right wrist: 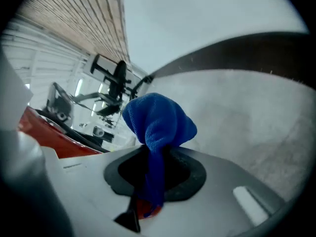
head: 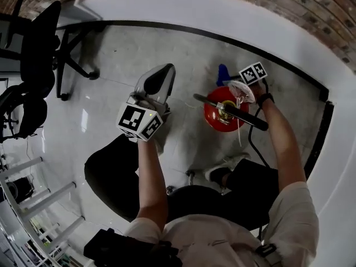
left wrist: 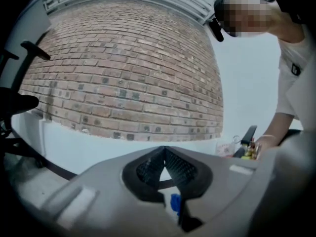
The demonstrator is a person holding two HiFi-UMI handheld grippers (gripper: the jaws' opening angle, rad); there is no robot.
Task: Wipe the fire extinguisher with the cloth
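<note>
A black office chair [head: 40, 49] stands at the far left on the grey floor [head: 111, 54], its wheeled base near the dark skirting strip [head: 183, 31] that edges the white wall [head: 194, 7]. Between the chair and the left tool [head: 166, 70] the floor lies bare, giving wide room on that side.

The left tool is held up above the floor, pointing towards the brick wall [left wrist: 123, 68]. In the left gripper view [left wrist: 164, 151] its jaws are clenched tip to tip with nothing between them. It hangs well apart from the fire extinguisher [head: 214, 115].

The extinguisher stands upright on the floor right of centre, seen from above, with its black hose [head: 231, 111] lying across the top. It is near the person's feet and closer to the skirting than the chair is.

The right tool [head: 232, 82] is just beyond the extinguisher's far edge, grasping the blue cloth [head: 223, 74]. In the right gripper view [right wrist: 157, 158] the cloth [right wrist: 158, 122] bunches above the closed jaws, and the red body [right wrist: 44, 132] shows at the left. Open floor runs beyond to the curving skirting.
</note>
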